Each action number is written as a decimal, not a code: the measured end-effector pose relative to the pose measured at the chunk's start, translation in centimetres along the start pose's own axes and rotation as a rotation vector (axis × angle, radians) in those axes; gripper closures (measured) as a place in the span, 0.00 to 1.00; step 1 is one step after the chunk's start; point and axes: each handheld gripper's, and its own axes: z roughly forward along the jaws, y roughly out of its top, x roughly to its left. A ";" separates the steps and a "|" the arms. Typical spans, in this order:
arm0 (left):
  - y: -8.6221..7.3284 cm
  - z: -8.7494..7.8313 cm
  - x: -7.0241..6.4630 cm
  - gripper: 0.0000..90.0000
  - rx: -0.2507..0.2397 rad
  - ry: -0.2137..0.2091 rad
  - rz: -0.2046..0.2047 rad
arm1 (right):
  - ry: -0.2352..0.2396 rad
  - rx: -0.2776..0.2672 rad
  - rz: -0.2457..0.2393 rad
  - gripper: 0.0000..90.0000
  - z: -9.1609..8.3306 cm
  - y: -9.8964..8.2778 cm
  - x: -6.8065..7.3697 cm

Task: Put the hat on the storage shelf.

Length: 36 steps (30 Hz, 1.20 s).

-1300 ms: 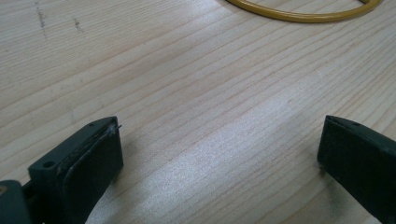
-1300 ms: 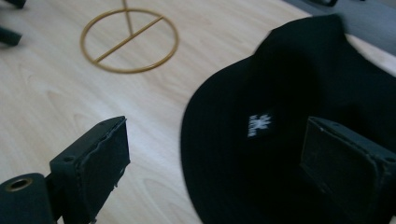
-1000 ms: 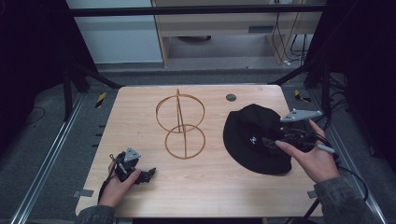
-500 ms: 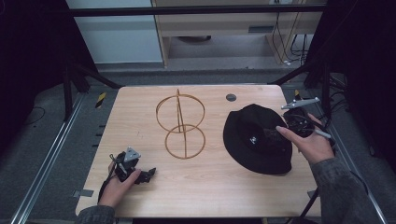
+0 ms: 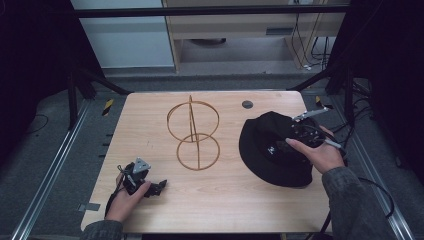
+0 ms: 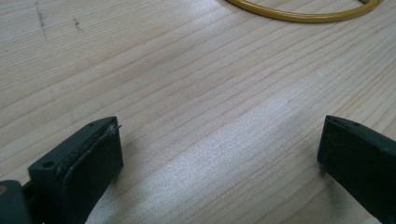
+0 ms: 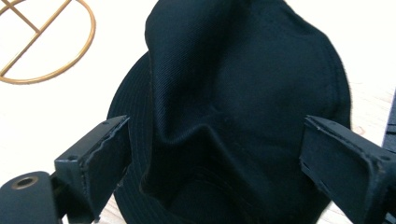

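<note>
— Right gripper [image 5: 300, 134] hangs over the black hat [image 5: 272, 150], jaws spread wide with nothing between them. In the right gripper view the crumpled crown of the hat [image 7: 243, 116] sits between the two pads [image 7: 105, 161], not yet pinched.

— So which step is that?

— The reach, I'd judge: the gripper is lined up for a grasp on the hat, which lies on the right part of the table [image 5: 225, 200], well apart from the left gripper [image 5: 155, 187]. The likely aim is to put the hat on the gold wire stand [image 5: 194, 135] at the middle of the table.

— What does the next move need?

— Lower the jaws until a fold of the crown is between the pads, then close. The cloth is soft, so it probably wants a deep bite, or the fold may slip out.

— And the left one?

— It rests low on the wood near the front left corner, jaws also wide and empty; its own view has bare table [image 6: 196, 93] and an arc of the stand's base ring [image 6: 303, 16].

— Counts?

— One hat, one wire stand, two grippers, and one small dark round disc [image 5: 247, 104] near the far edge.
</note>
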 end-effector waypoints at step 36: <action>0.0 0.0 0.0 0.00 0.000 0.000 0.001 | 0.076 0.194 -0.016 0.94 0.0 2.5 -1.0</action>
